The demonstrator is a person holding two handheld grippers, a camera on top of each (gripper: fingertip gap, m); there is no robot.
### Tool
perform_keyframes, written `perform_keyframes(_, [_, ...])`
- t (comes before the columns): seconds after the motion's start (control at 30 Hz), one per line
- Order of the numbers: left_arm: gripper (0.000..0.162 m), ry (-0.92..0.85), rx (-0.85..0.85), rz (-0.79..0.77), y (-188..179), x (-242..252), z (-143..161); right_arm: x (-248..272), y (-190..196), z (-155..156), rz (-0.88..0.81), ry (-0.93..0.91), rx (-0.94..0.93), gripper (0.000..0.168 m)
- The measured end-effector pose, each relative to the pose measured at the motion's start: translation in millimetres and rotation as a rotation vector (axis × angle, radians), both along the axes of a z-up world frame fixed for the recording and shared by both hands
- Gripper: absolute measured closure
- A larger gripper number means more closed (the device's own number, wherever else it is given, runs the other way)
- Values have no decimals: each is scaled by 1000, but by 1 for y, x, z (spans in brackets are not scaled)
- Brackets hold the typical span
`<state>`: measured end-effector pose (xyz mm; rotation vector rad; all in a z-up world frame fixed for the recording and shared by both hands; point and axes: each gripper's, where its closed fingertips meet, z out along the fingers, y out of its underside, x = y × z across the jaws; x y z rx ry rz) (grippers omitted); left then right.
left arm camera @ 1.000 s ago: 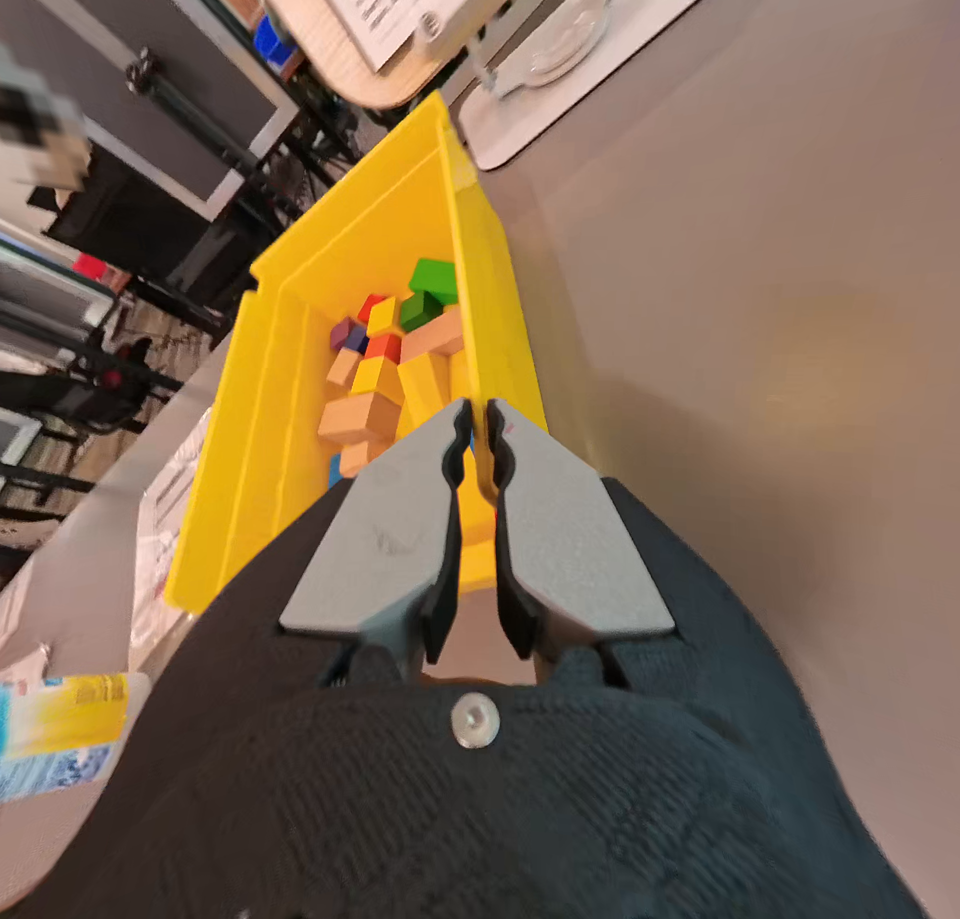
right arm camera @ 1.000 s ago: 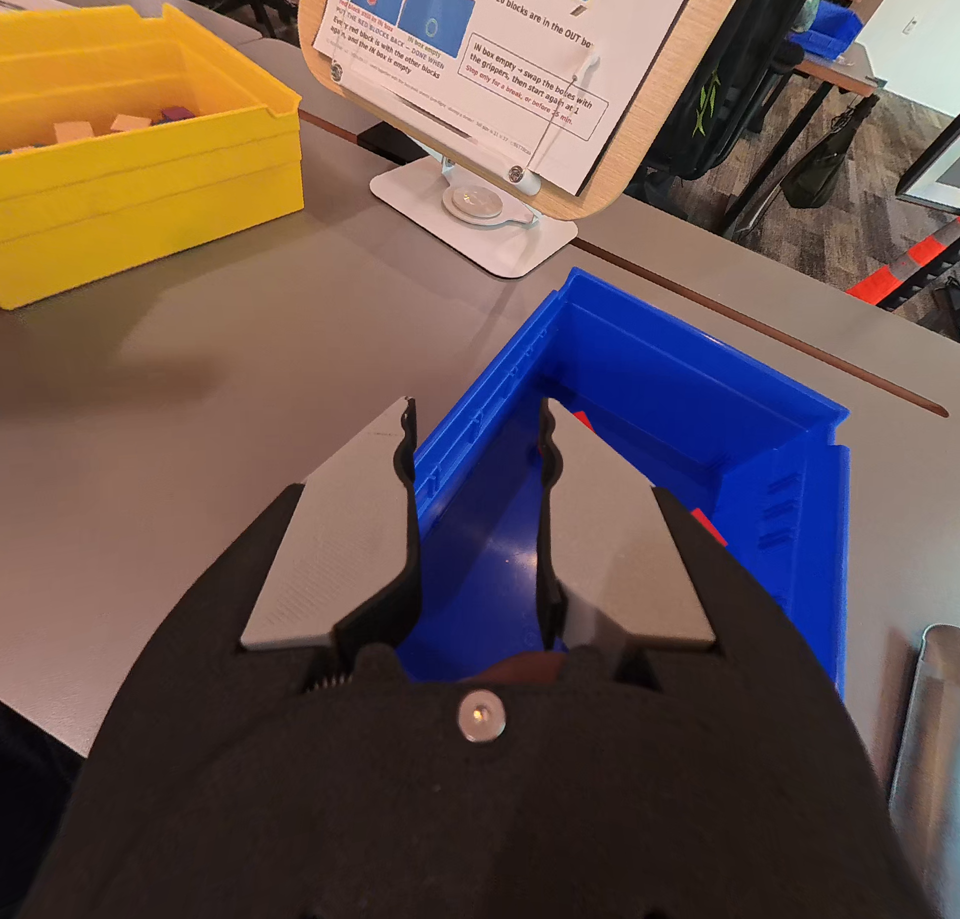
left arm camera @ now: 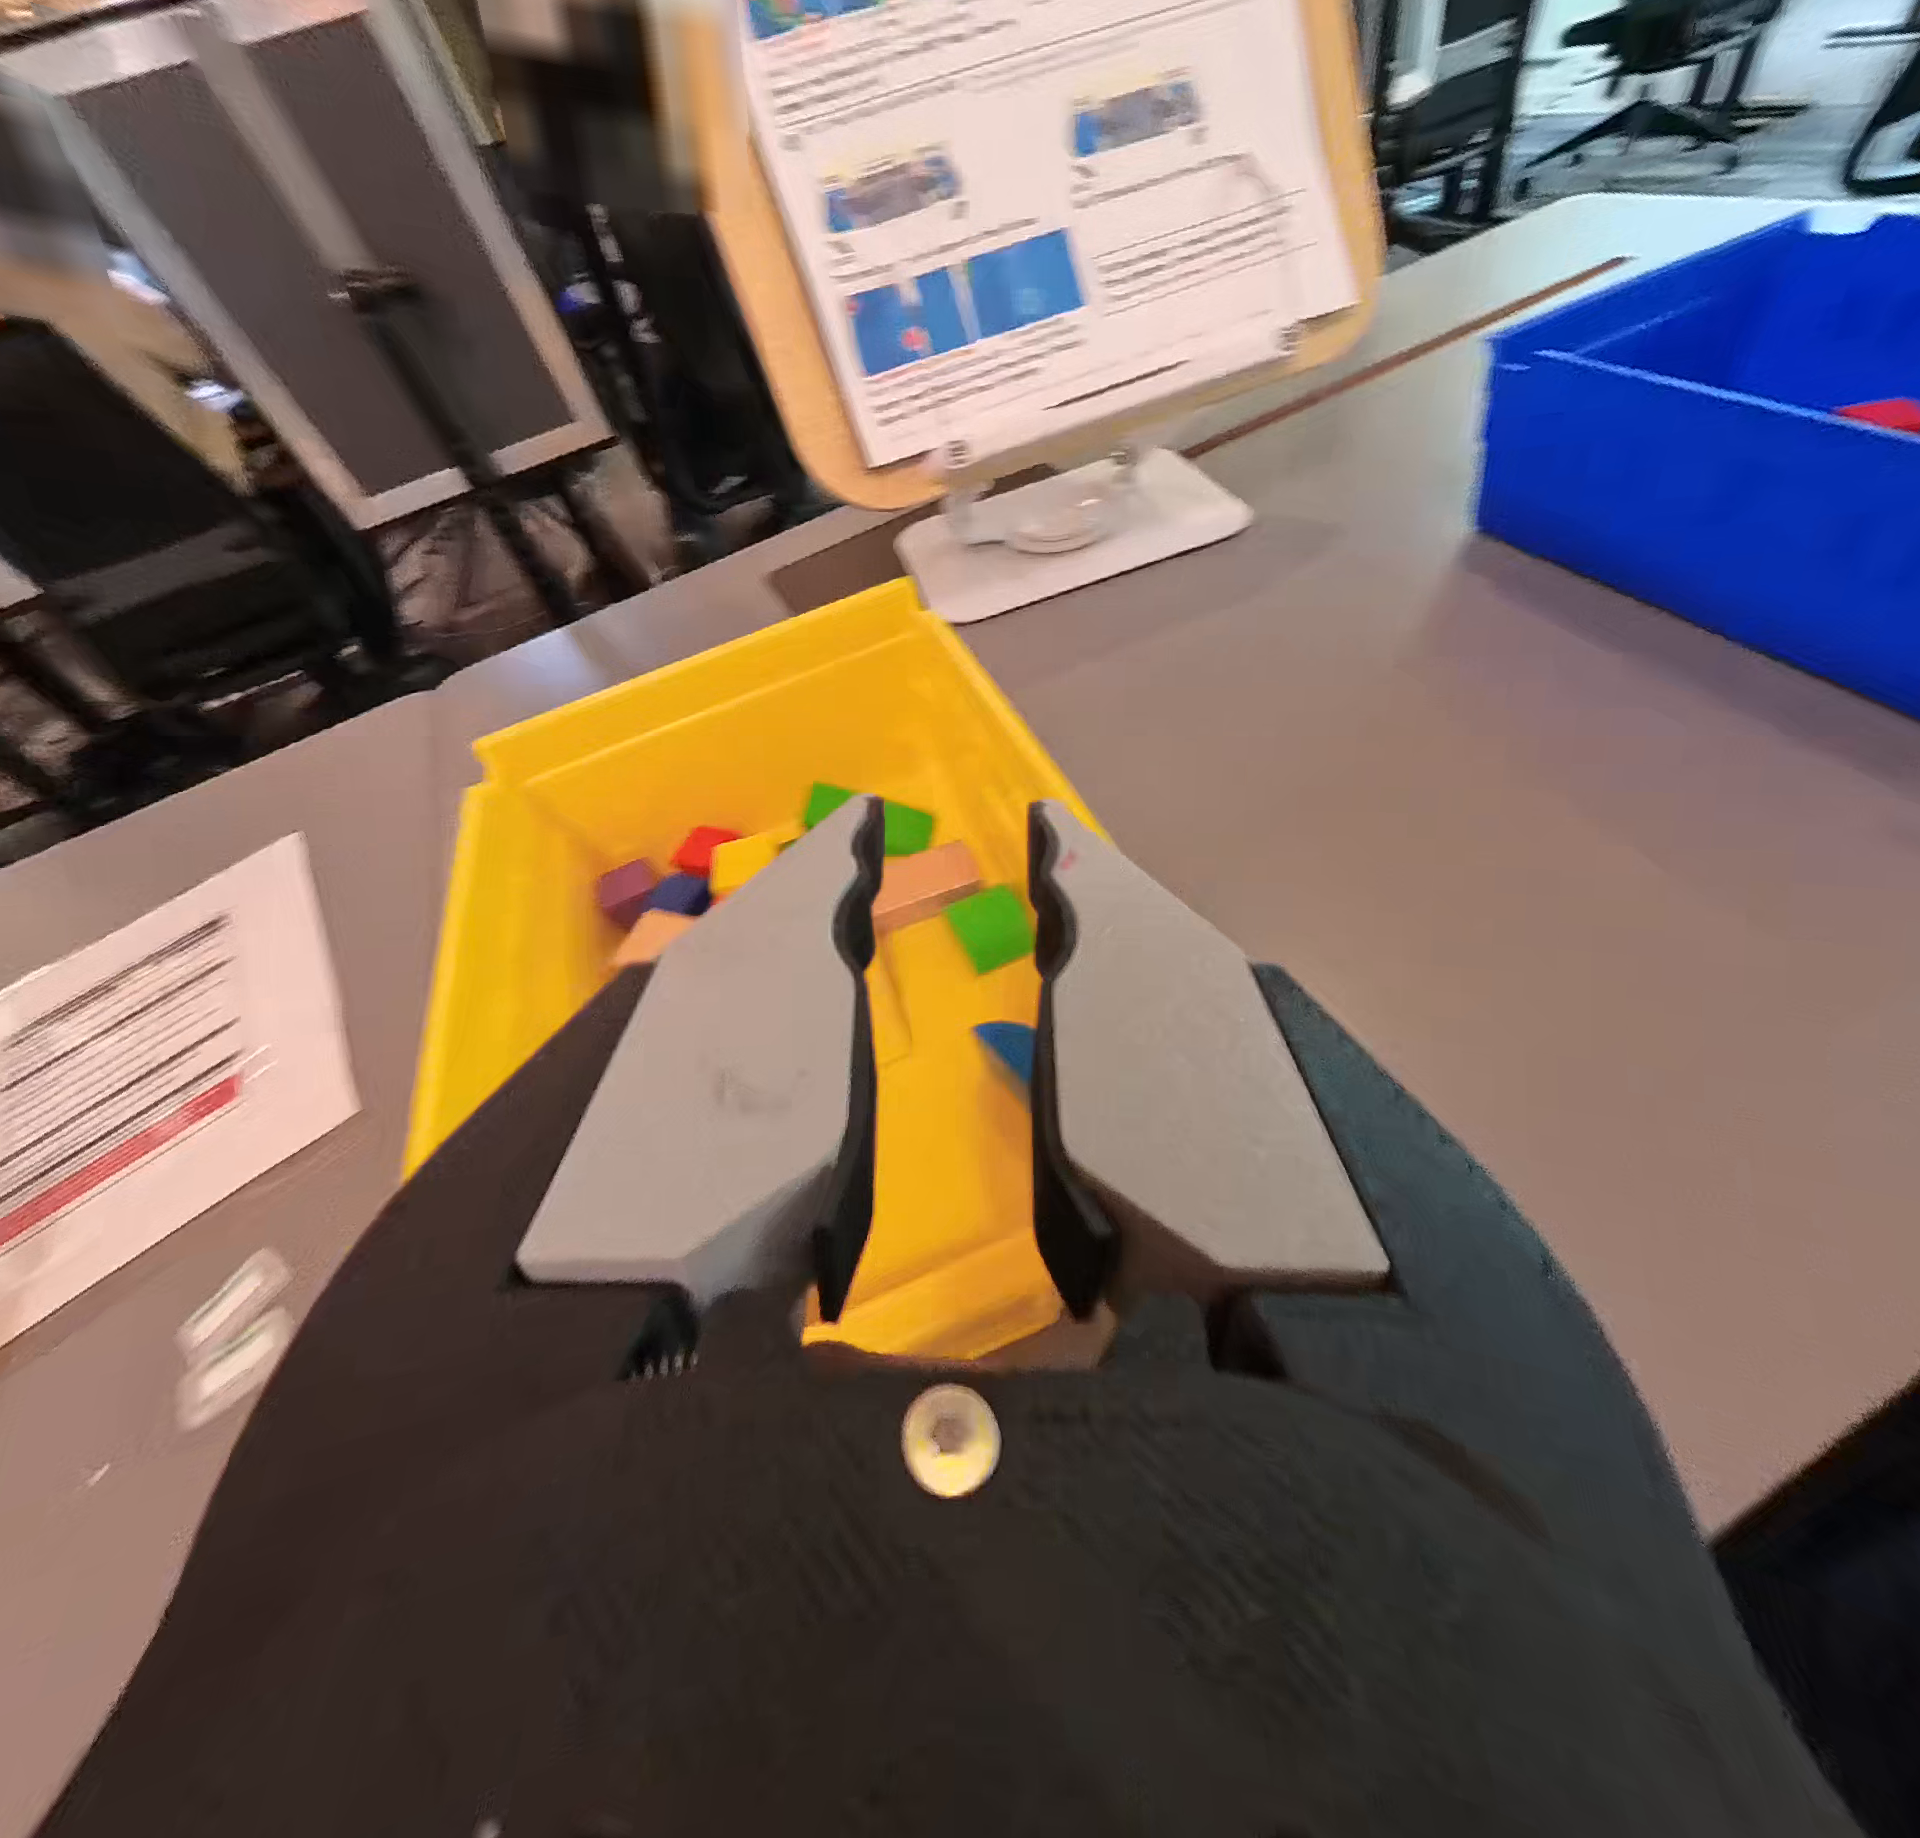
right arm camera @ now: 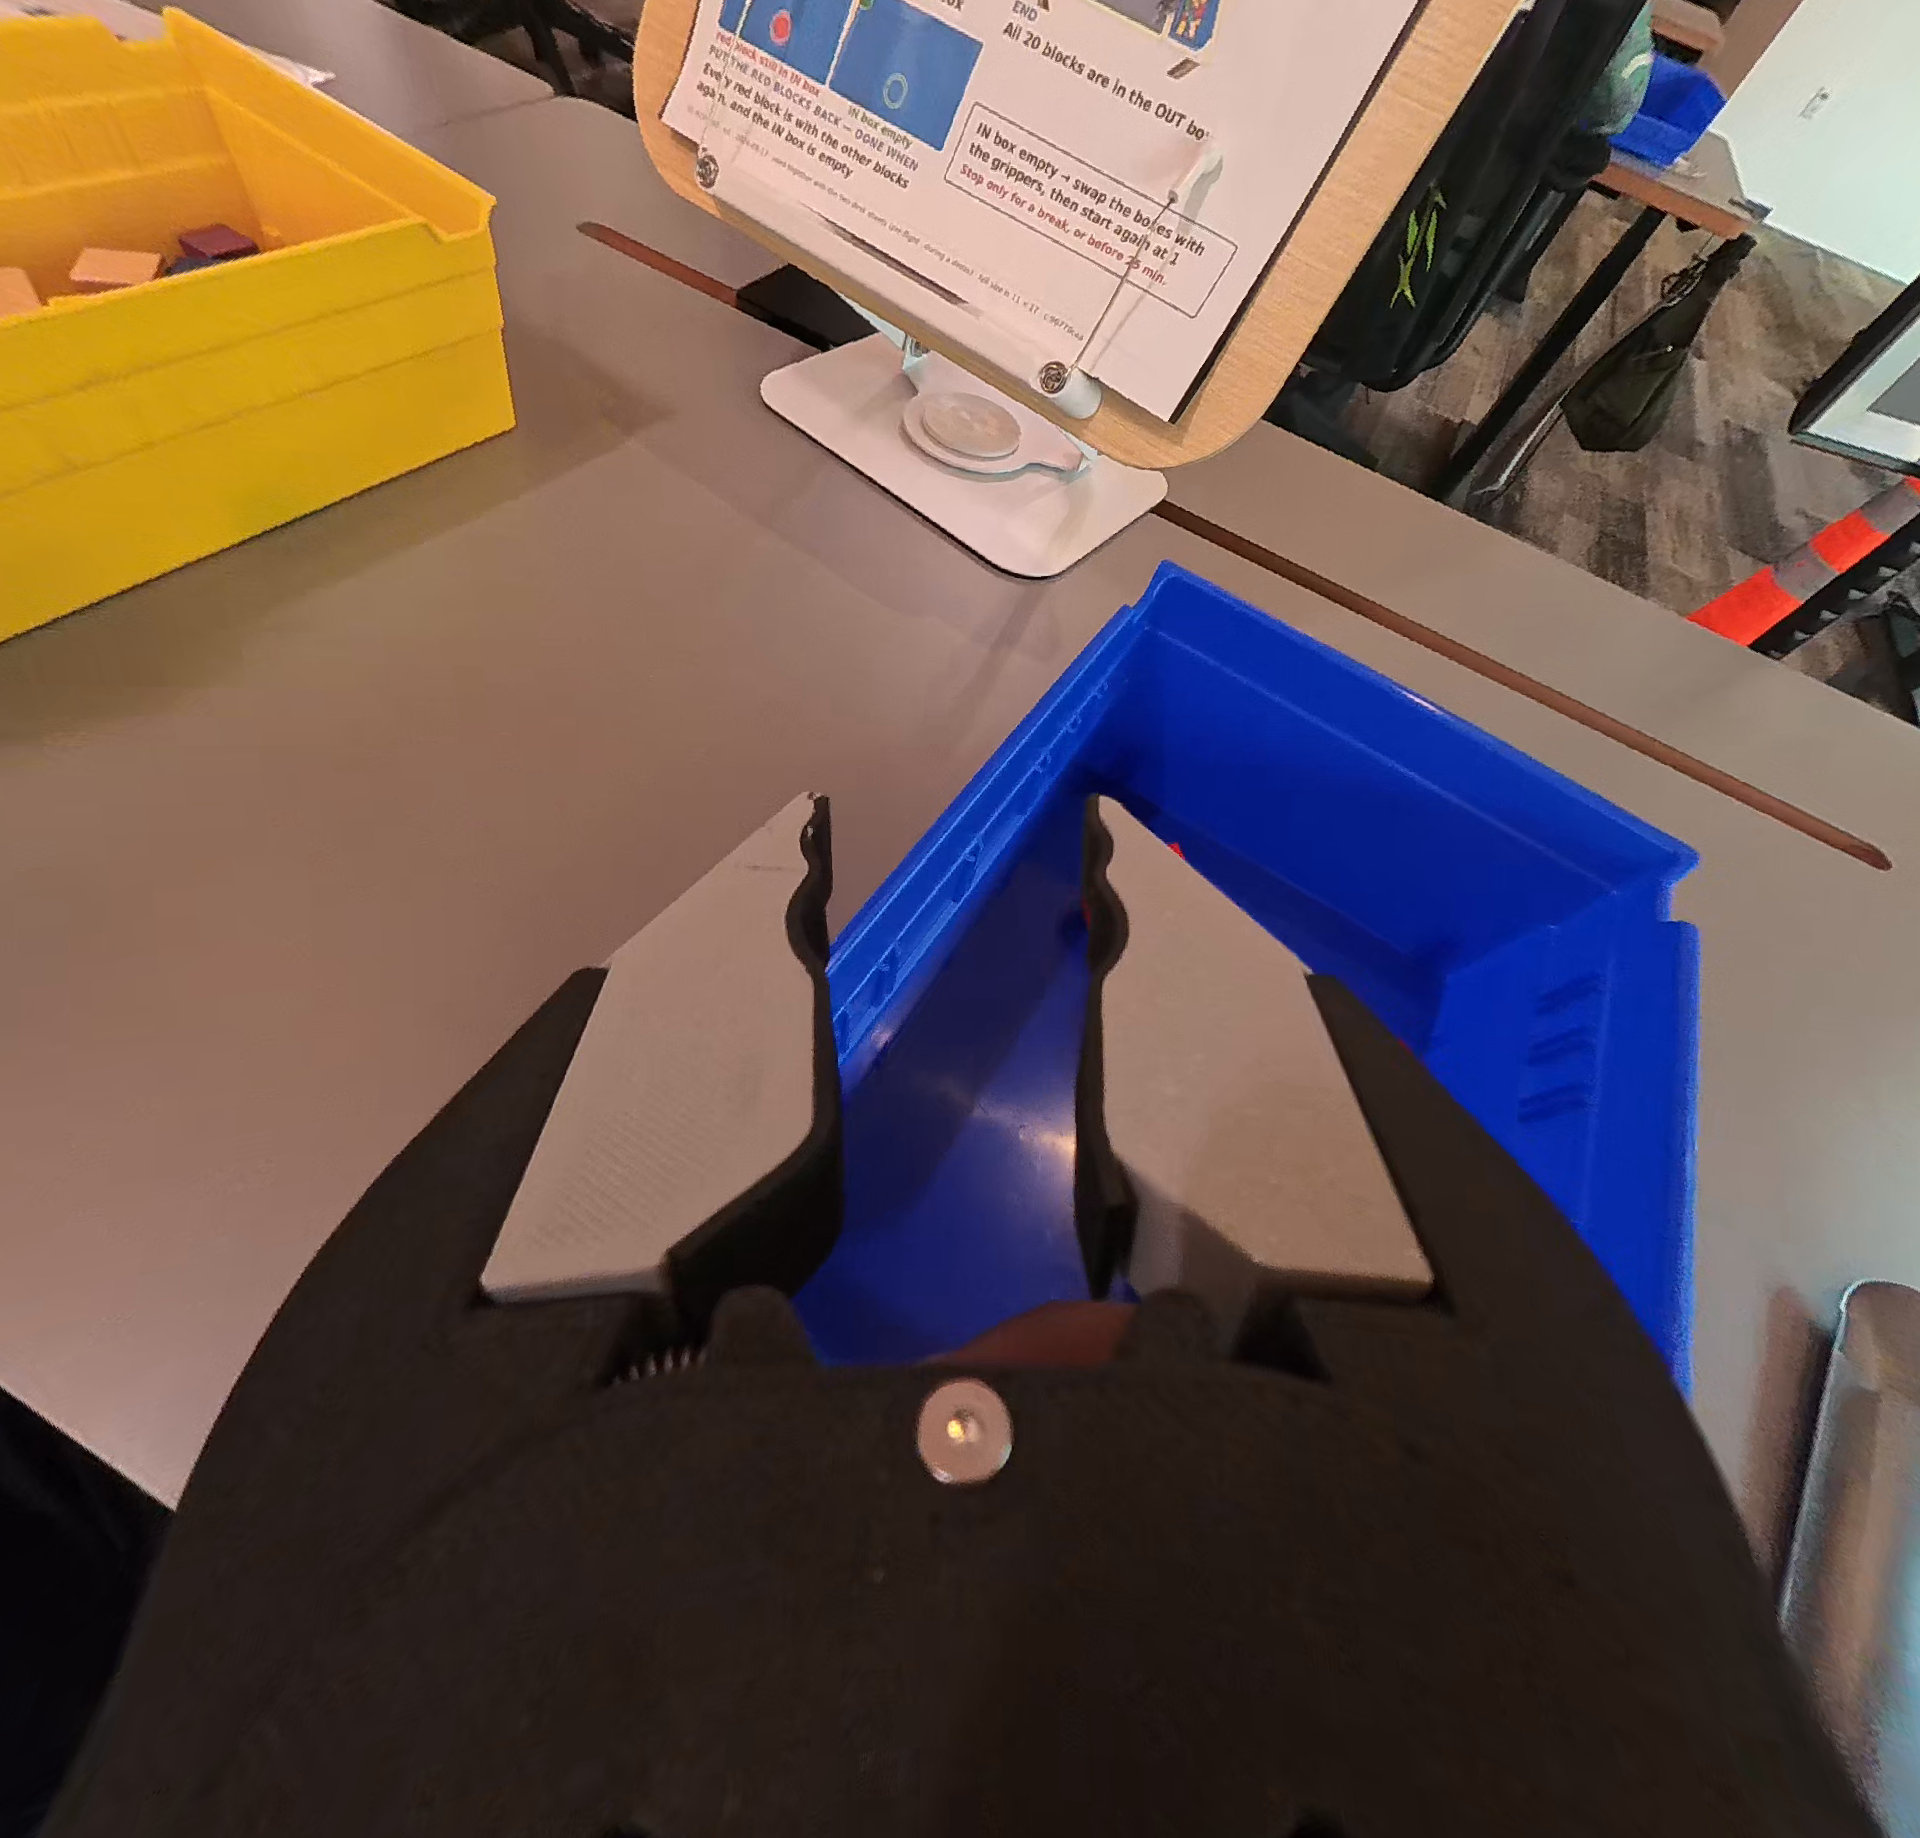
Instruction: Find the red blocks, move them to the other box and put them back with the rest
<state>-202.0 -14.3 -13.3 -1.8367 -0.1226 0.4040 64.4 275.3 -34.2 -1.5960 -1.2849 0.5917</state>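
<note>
Red block (left arm camera: 702, 846) in yellow box (left arm camera: 447, 1009), beyond left hand-held gripper (left arm camera: 951, 832), fingers parted, empty.

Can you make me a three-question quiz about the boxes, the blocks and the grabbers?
1. Where is the red block nearest the left gripper?
A. in the yellow box
B. on the table
C. on the paper stand

2. What colour is the box under the right gripper?
A. green
B. blue
C. white

3. How are the left gripper's fingers?
A. shut on a block
B. shut and empty
C. open and empty

Answers: 1 A, it lies among mixed blocks inside yellow walls. 2 B, the blue box sits below it. 3 C, a clear gap shows between them.
</note>
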Motion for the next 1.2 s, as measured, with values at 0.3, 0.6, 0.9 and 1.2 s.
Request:
perform_keyframes(0.3, [135,37,-61,240,-45,-69,-11,-12,-6,-13,9,-61,25,122])
perform_keyframes(0.6, [130,-1,-326,143,38,-116,-49,-16,-2,-20,9,-71,-7,121])
perform_keyframes(0.9, [131,-24,-715,206,101,-194,-123,-15,6,-27,-12,-92,-6,121])
perform_keyframes(1.2, [141,5,-919,186,98,-211,-147,-14,12,-27,-16,-90,-8,121])
